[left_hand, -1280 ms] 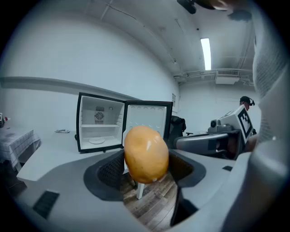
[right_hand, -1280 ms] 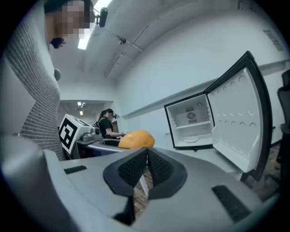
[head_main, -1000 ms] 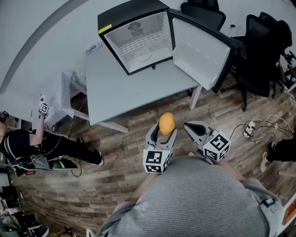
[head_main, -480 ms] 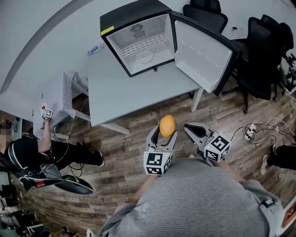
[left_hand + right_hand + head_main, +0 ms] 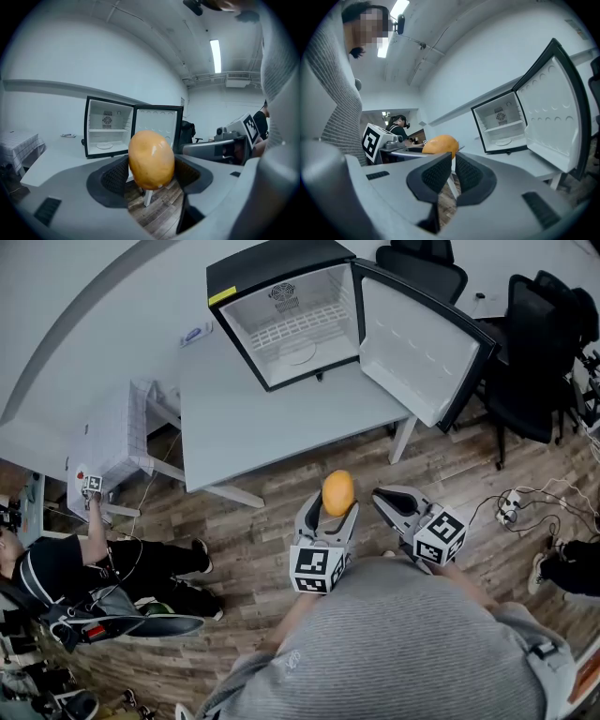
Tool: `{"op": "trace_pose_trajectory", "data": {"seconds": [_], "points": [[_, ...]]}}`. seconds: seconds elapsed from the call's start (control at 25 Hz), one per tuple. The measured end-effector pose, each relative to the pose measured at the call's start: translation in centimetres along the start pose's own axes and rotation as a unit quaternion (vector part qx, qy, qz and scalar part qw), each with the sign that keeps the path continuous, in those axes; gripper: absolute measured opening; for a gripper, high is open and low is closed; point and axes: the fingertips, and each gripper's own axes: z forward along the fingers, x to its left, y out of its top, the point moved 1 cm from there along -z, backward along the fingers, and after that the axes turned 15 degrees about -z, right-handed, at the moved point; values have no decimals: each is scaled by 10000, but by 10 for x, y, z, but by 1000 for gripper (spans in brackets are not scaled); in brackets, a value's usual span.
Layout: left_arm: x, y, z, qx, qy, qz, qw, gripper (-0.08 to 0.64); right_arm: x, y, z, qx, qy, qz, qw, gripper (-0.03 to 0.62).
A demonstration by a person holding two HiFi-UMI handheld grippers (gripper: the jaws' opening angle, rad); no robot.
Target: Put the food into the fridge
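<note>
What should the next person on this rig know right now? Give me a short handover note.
Left gripper: fingers shut on the fruit, held above the floor, short of the table.
Right gripper: fingers together, empty, beside the left one.
Fridge: on the table, door wide open.
Done: fruit picked up, fridge open.
Left: carry the fruit to the fridge, set it inside, let go.

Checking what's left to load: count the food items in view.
1: an orange fruit held in the left gripper, over the floor short of the table. Others may be hidden outside these views.
</note>
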Motion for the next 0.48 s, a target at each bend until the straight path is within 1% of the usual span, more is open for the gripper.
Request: {"op": "trace_pose_trajectory", "data": {"seconds": [0.24, 0.36, 0.48], "points": [[24, 5, -9, 18, -5, -39, 10000, 305, 8, 7, 25, 25, 1, -76, 10000, 14], [37, 16, -13, -105, -71, 2, 9999, 305, 14, 8, 41, -11, -35, -93, 10000, 14], [54, 20, -19, -106, -149, 59, 9998, 305, 21, 9, 58, -37, -121, -127, 9998, 14]]}}
